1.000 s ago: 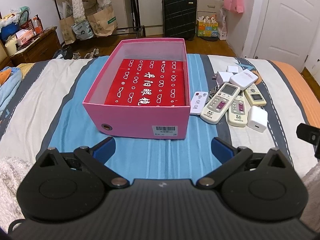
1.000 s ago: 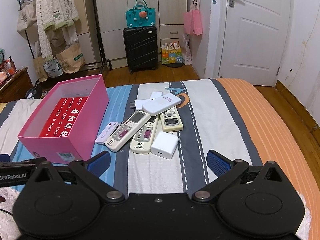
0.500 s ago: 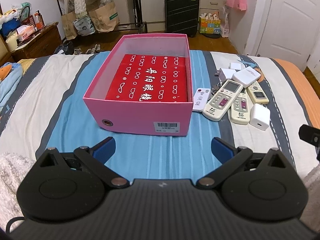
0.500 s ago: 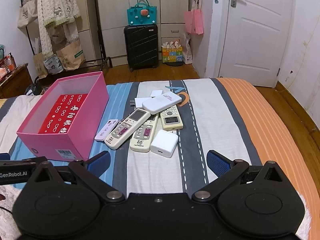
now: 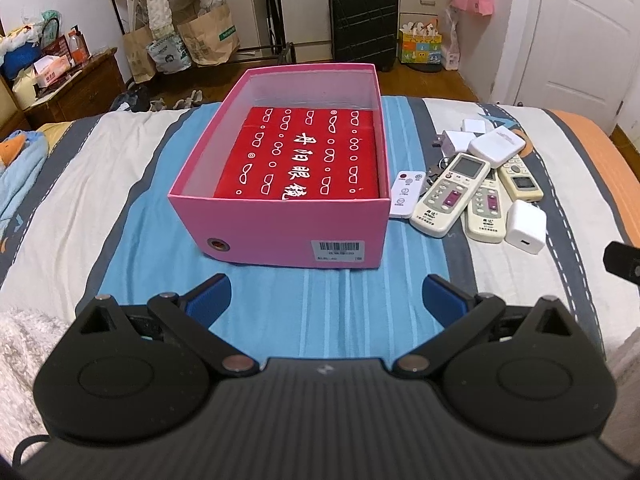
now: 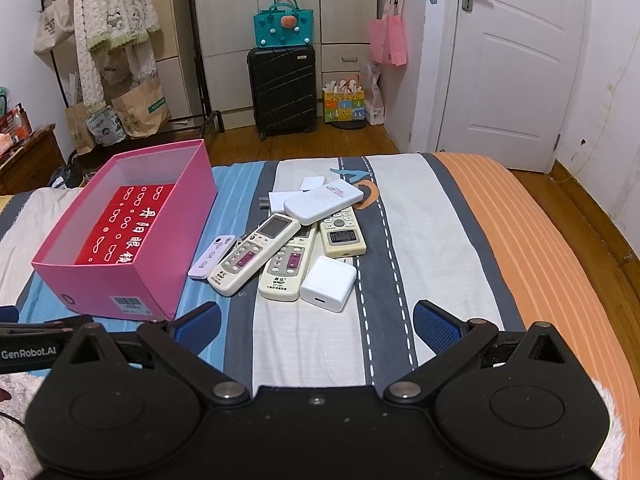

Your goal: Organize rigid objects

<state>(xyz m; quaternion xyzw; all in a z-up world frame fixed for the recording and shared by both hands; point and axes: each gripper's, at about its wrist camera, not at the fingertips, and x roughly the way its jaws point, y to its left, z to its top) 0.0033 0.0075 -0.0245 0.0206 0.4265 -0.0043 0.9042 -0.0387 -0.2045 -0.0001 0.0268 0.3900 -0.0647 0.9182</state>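
Note:
A pink box with a red printed sheet on its floor stands on the striped bed. To its right lies a pile: cream remotes, a small white remote, a white charger cube, a white power bank and small adapters. My left gripper hovers open in front of the box. Short of the charger cube, my right gripper is open and holds nothing.
The bed has blue, grey, white and orange stripes, with its edge at the right. A black suitcase, paper bags, a clothes rack and a white door stand beyond. A fluffy white blanket lies at lower left.
Both views have drawn back and risen slightly, so the box and the pile sit a little farther off. Nothing on the bed has moved; both grippers stay open.

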